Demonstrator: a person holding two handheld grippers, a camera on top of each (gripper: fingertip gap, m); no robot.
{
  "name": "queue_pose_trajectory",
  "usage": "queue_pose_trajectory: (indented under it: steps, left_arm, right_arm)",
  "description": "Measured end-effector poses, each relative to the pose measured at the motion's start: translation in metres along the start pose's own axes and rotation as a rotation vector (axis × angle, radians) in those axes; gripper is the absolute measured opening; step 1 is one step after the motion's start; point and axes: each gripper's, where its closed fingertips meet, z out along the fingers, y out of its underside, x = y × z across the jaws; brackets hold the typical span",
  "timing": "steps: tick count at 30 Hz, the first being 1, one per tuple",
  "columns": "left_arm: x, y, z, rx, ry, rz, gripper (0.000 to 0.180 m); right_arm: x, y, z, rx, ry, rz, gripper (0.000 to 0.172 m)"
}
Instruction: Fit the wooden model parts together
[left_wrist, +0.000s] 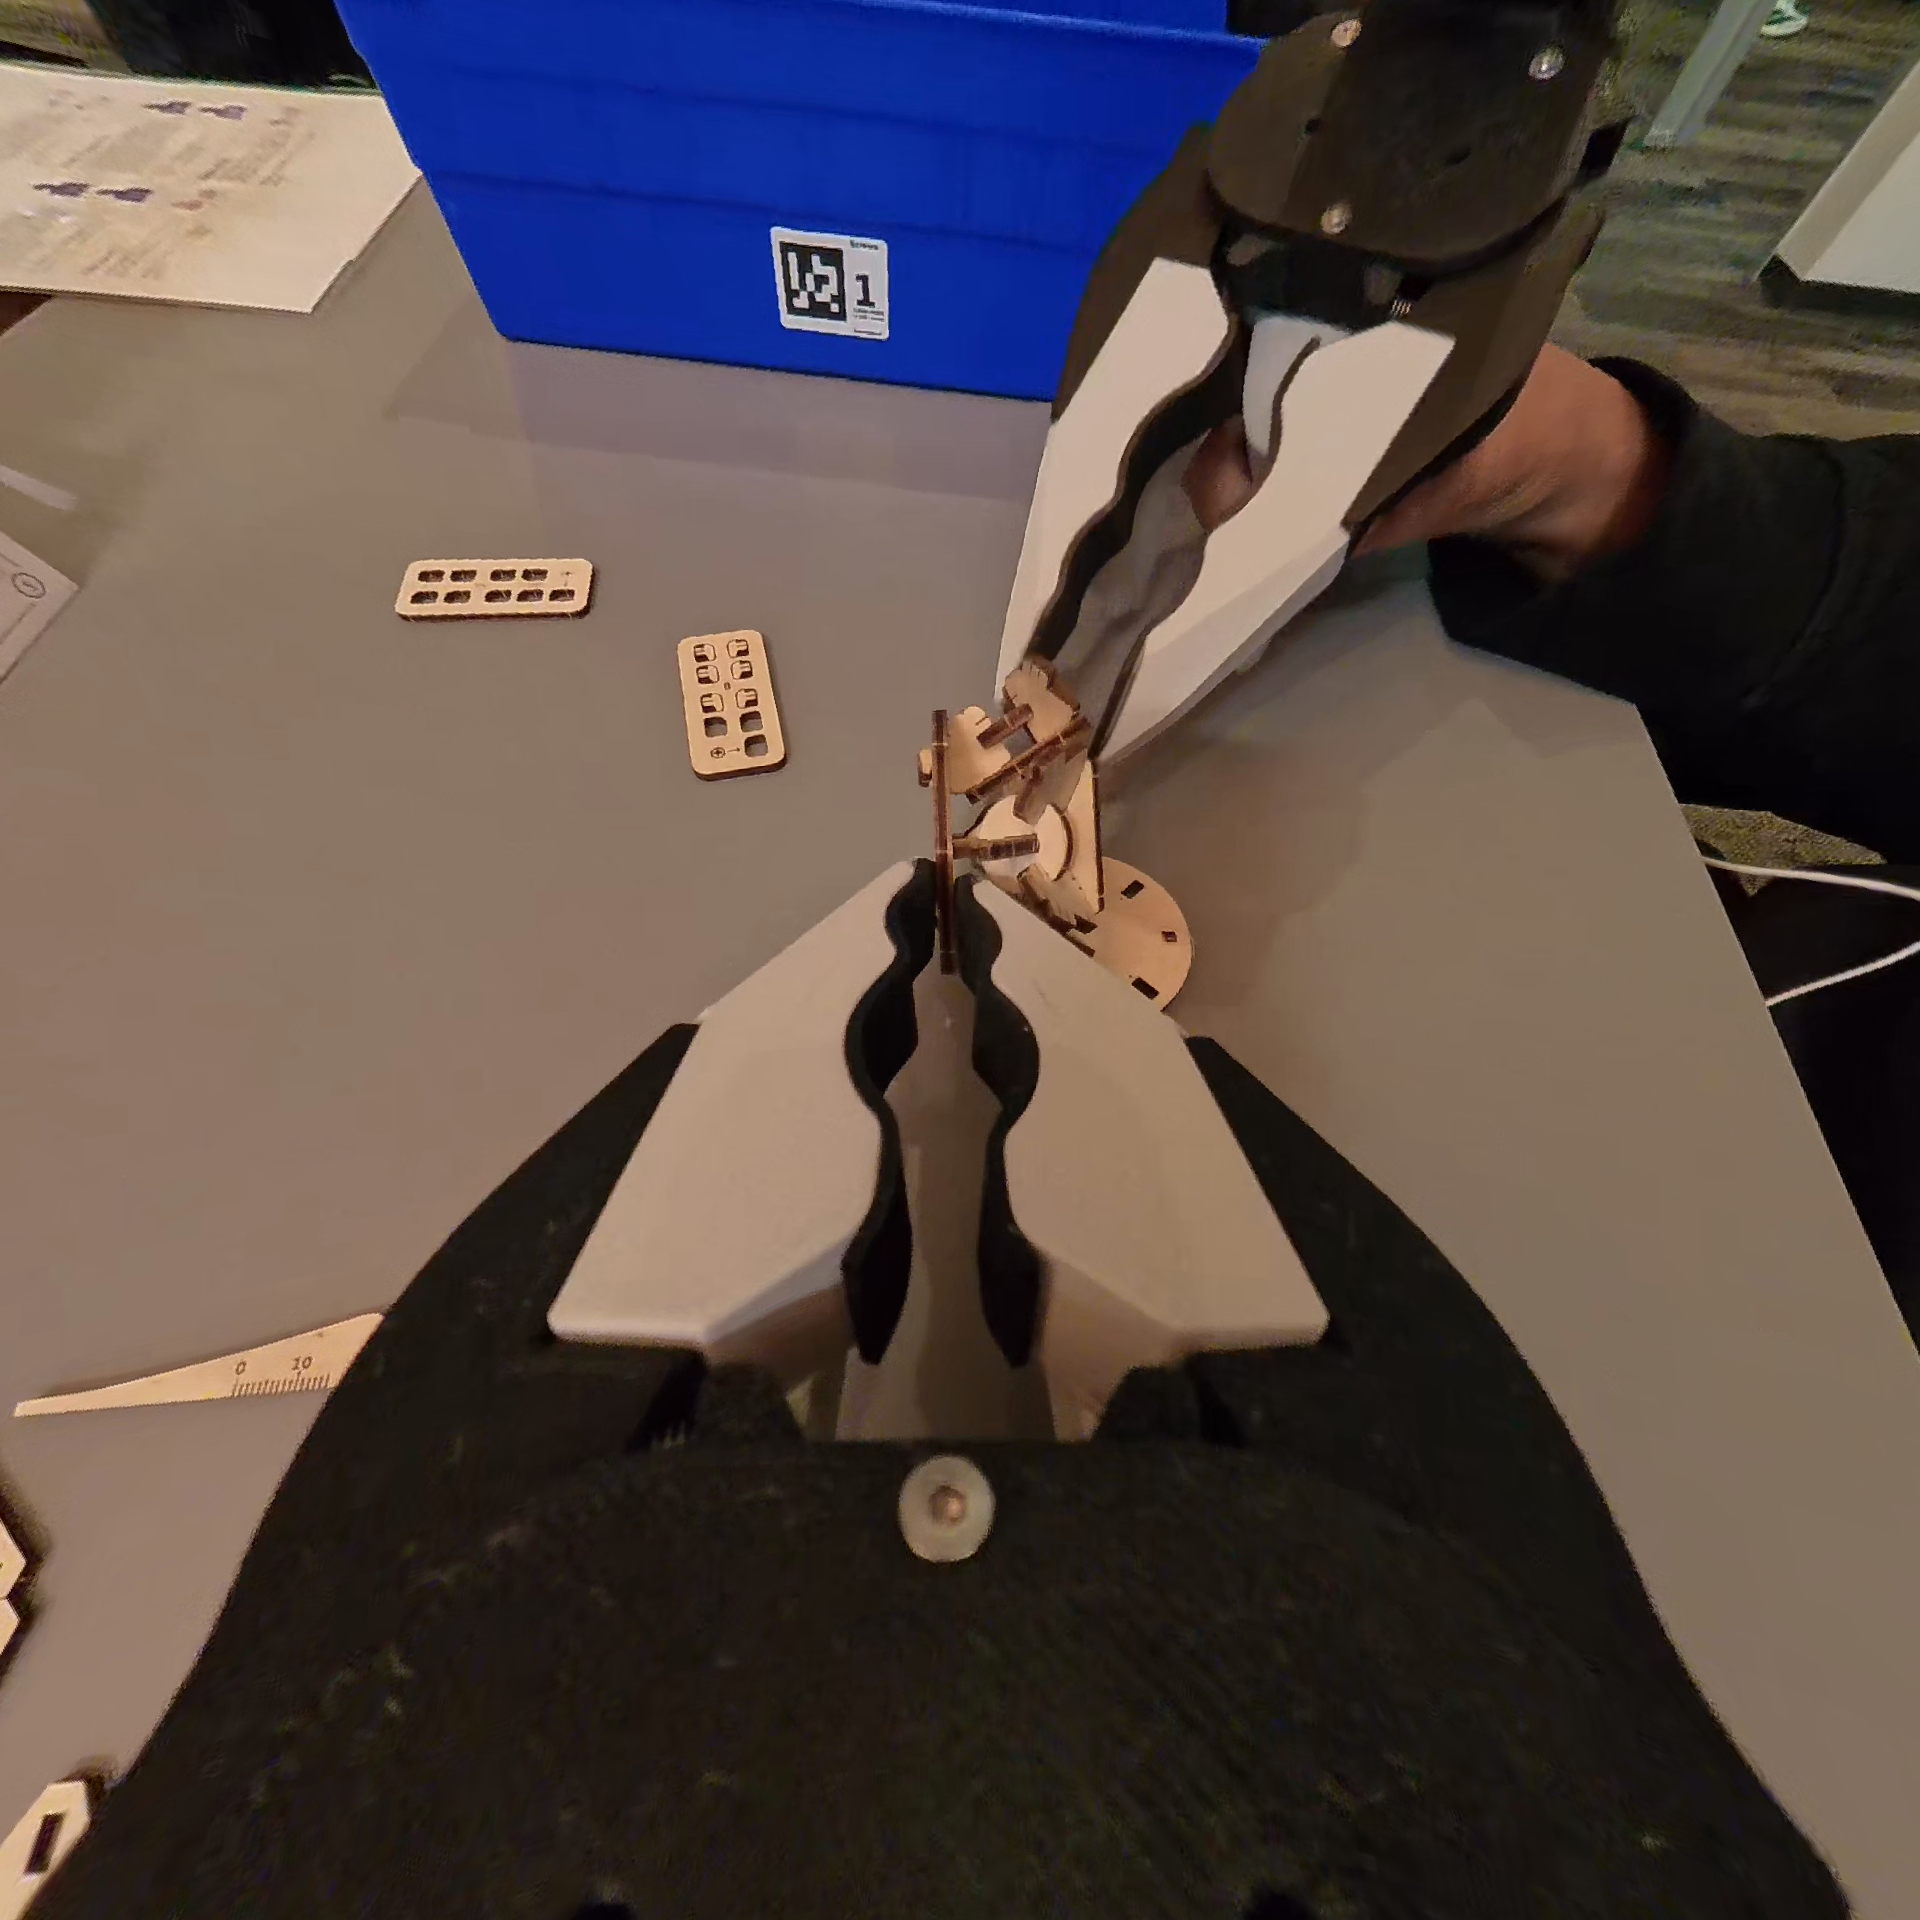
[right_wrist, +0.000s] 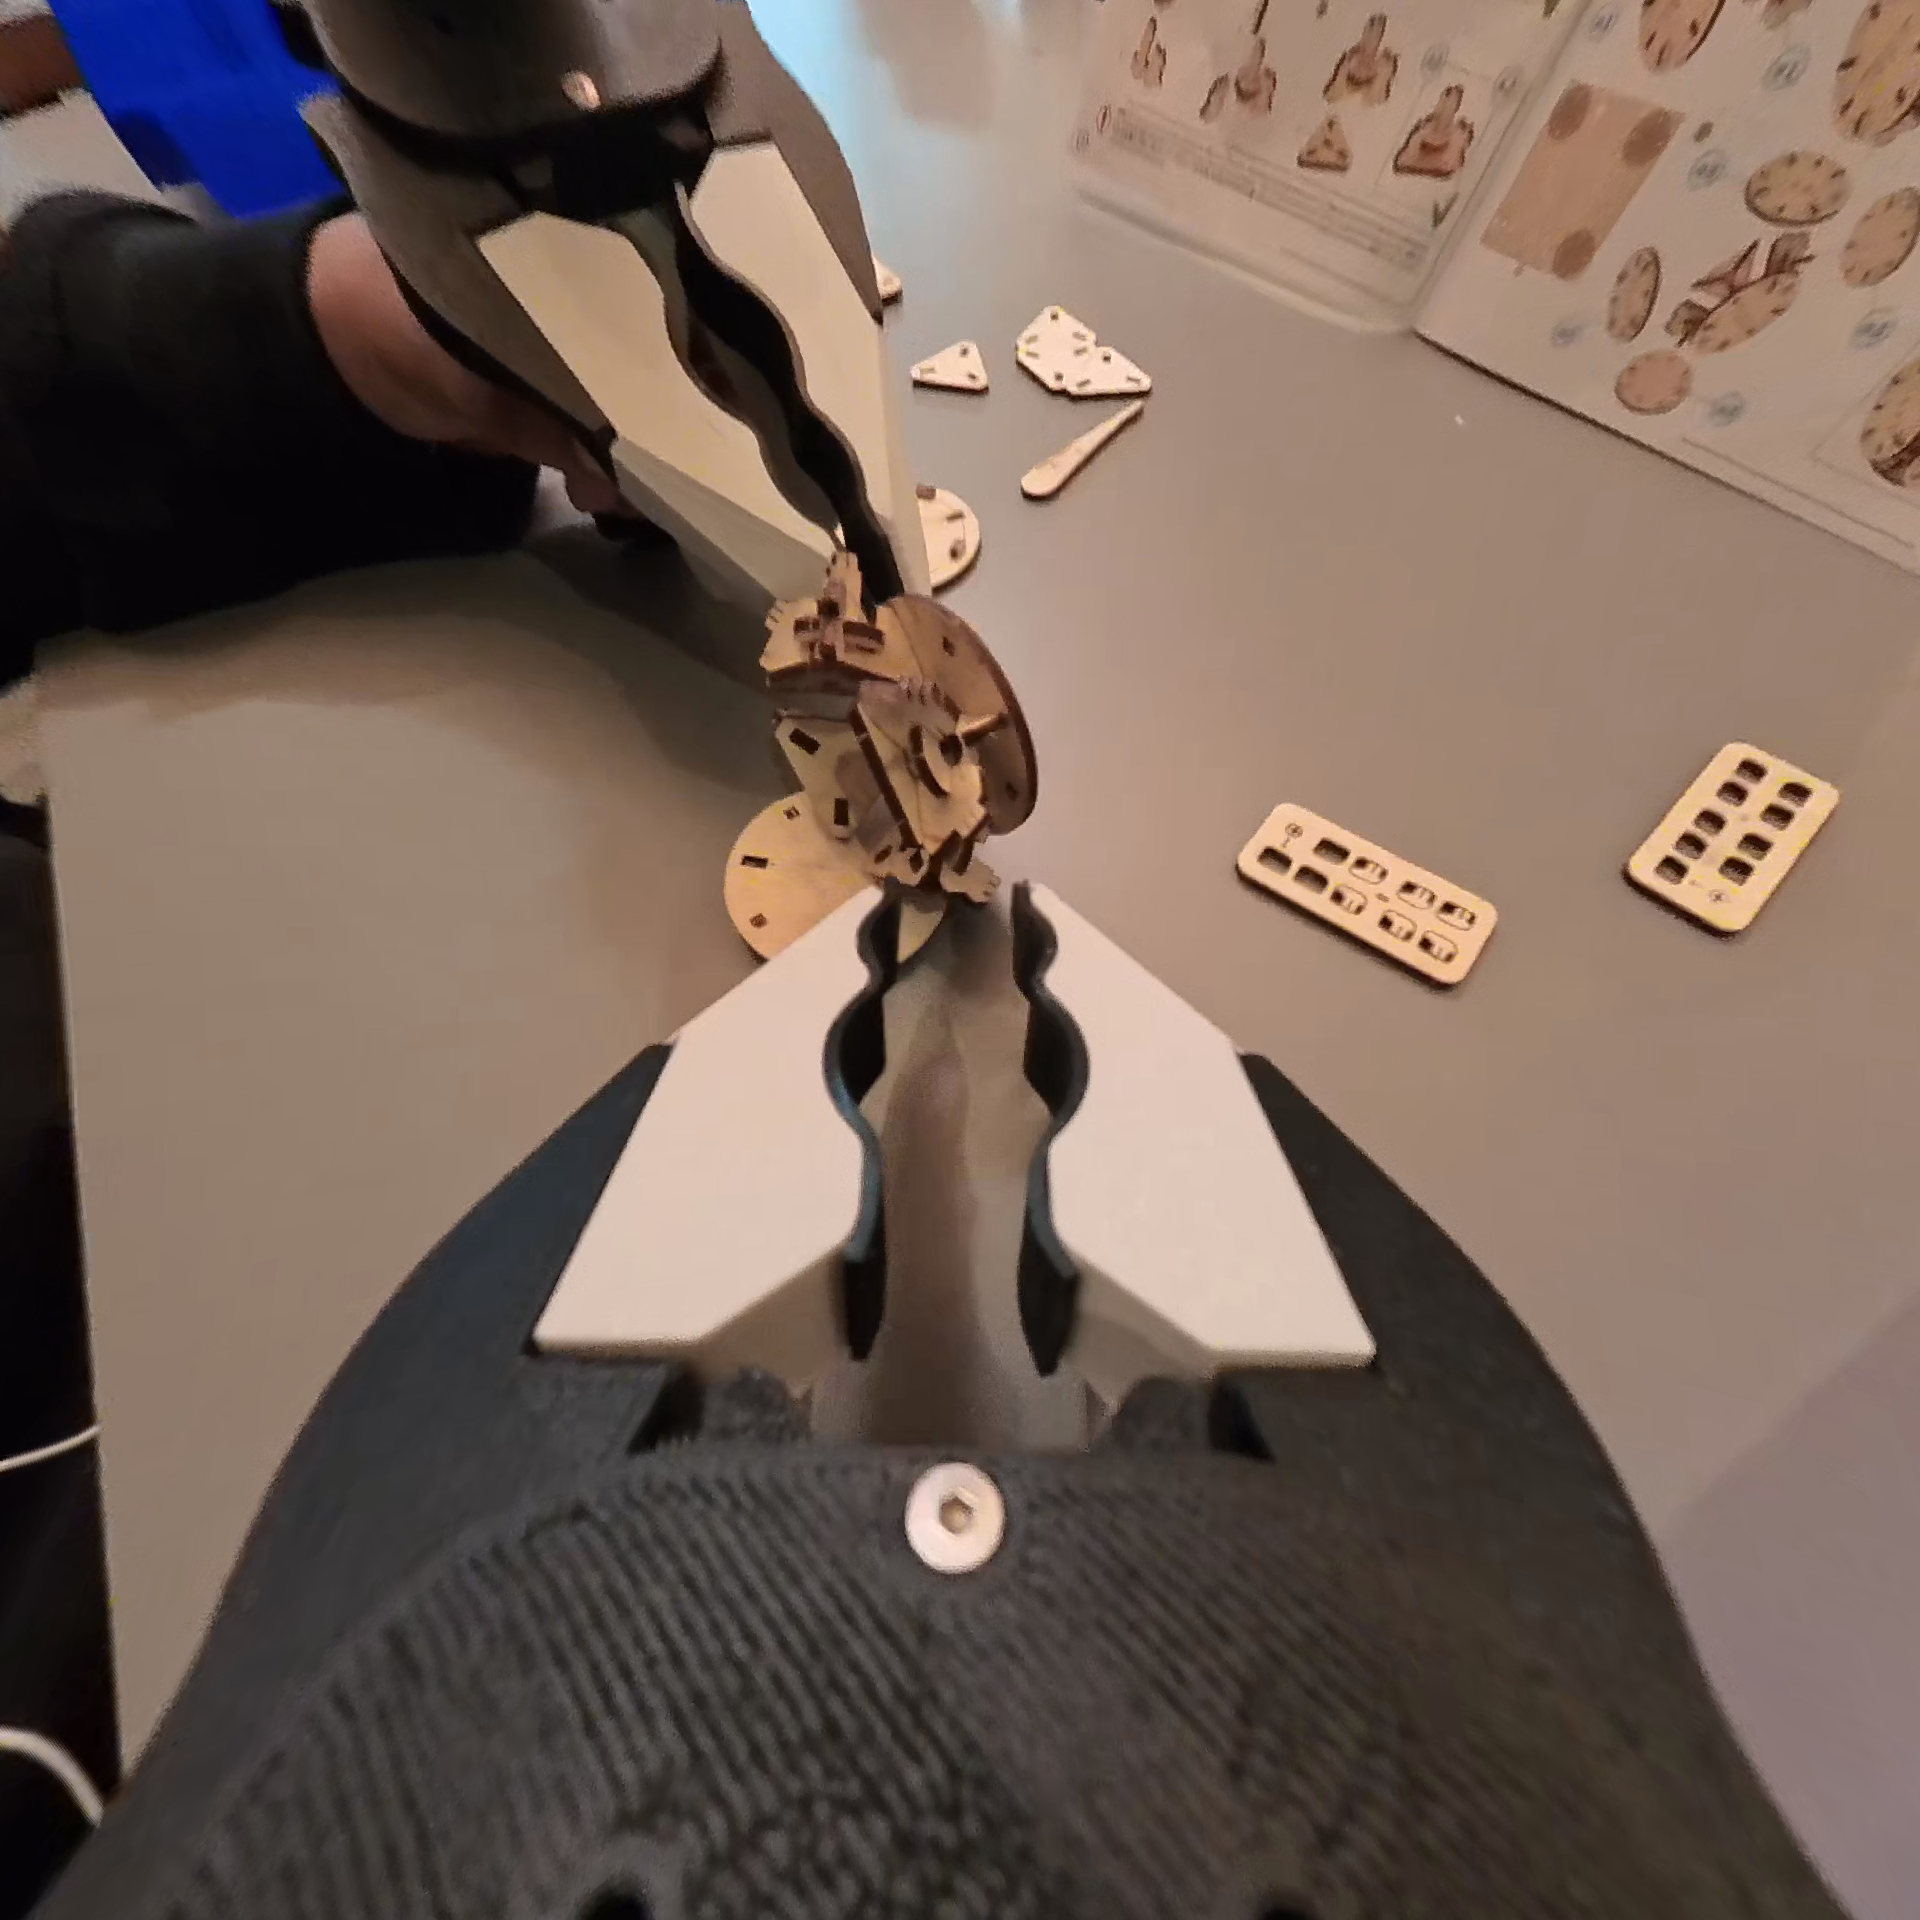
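- The left gripper (left_wrist: 943, 914) is clenched on the edge of a thin wooden disc (left_wrist: 941, 831) that stands upright; both dark pads press its faces.
- That disc is part of a small plywood model (right_wrist: 894, 758), joined to it by short pegs. The model stands on a round slotted base (right_wrist: 774, 883) lying flat on the grey table (left_wrist: 416, 935).
- The right gripper (right_wrist: 951, 904) is released: its jaws stand apart, tips just beside the model's lower toothed parts, with a clear gap on the right-hand pad. In the left wrist view its tips (left_wrist: 1049, 696) sit at the model's top; I cannot tell whether they touch.
- A hand (left_wrist: 1538, 468) in a black sleeve holds the right gripper.
- Two flat wooden cards with rows of cut-outs (left_wrist: 730, 703) (left_wrist: 495, 589) lie on the table well apart from the model.
- A blue bin (left_wrist: 779, 156) with a square-code sticker stands behind.
- Near the left gripper's body lies a tapered wooden ruler (left_wrist: 208, 1382).
- In the right wrist view, small triangular plates (right_wrist: 1081, 358), a wooden stick (right_wrist: 1081, 449) and printed sheets (right_wrist: 1662, 208) lie farther off.
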Motion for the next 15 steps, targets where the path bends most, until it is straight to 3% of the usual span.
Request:
queue_pose_trajectory:
  steps: [9,12,15]
  left_arm:
    - [0.0,0.0,0.0,-0.001,0.012,-0.012,0.0]
    - [0.0,0.0,0.0,0.0,0.011,-0.01,0.0]
    - [0.0,0.001,0.0,-0.002,0.01,-0.002,0.0]
  right_arm:
    - [0.0,-0.027,-0.02,0.198,-0.061,0.075,0.041]
    - [0.006,-0.041,-0.025,0.244,-0.056,0.095,0.034]
    - [0.019,-0.044,-0.022,0.175,-0.008,0.068,0.022]
